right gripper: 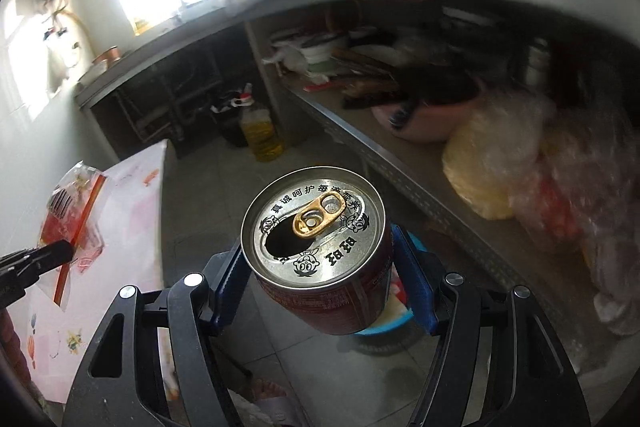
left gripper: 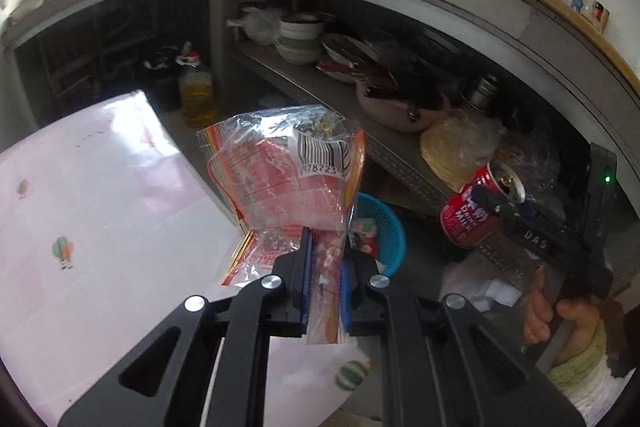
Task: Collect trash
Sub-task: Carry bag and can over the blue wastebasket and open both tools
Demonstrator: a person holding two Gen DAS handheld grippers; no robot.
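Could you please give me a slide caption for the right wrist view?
Right gripper clamps an opened red can above a blue basket.

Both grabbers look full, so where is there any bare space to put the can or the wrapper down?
The pink tablecloth left of the plastic wrapper is mostly bare. The tiled floor between that table and the oil bottle is also open. The lower shelf is crowded with bowls, a pink pot and bags.

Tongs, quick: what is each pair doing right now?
Left tongs: closed on the plastic wrapper.
Right tongs: closed on the opened red can.
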